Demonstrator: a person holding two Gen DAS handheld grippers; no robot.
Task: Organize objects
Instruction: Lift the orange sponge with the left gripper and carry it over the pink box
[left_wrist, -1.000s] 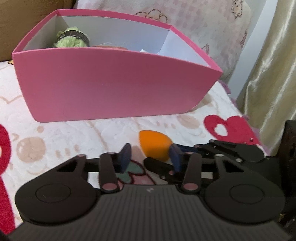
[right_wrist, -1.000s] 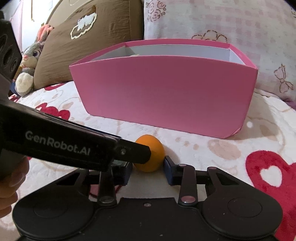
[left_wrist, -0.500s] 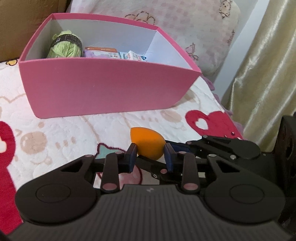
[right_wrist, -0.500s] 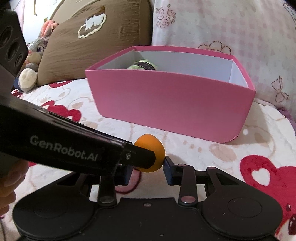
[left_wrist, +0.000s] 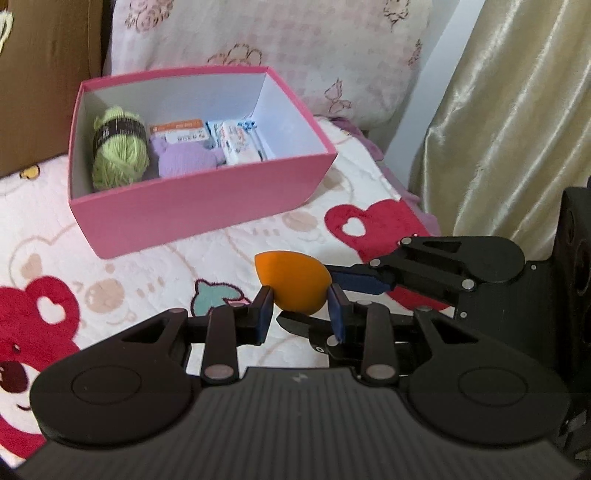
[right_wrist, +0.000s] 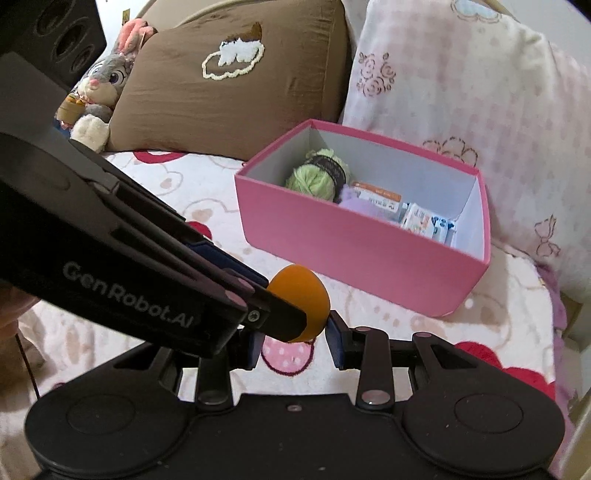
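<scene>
An orange egg-shaped sponge (left_wrist: 293, 282) is held in the air above the bed, in front of the pink box (left_wrist: 207, 206). My left gripper (left_wrist: 301, 308) is shut on the sponge. My right gripper (right_wrist: 295, 338) reaches in from the side and also pinches the sponge (right_wrist: 304, 299); in the left wrist view its blue finger (left_wrist: 360, 282) touches the sponge. The box (right_wrist: 354, 254) holds a green yarn ball (left_wrist: 118, 147), a purple soft item (left_wrist: 184, 160) and small packets (left_wrist: 238, 142).
The bed has a white blanket with red hearts and bears (left_wrist: 37, 236). A brown pillow (right_wrist: 229, 81), a pink floral pillow (right_wrist: 469, 85) and a plush rabbit (right_wrist: 99, 92) sit behind the box. A beige curtain (left_wrist: 517, 110) hangs at the right.
Both grippers have risen with the sponge between them, so the box's inside now shows. The left fingers closed in on the sponge.
</scene>
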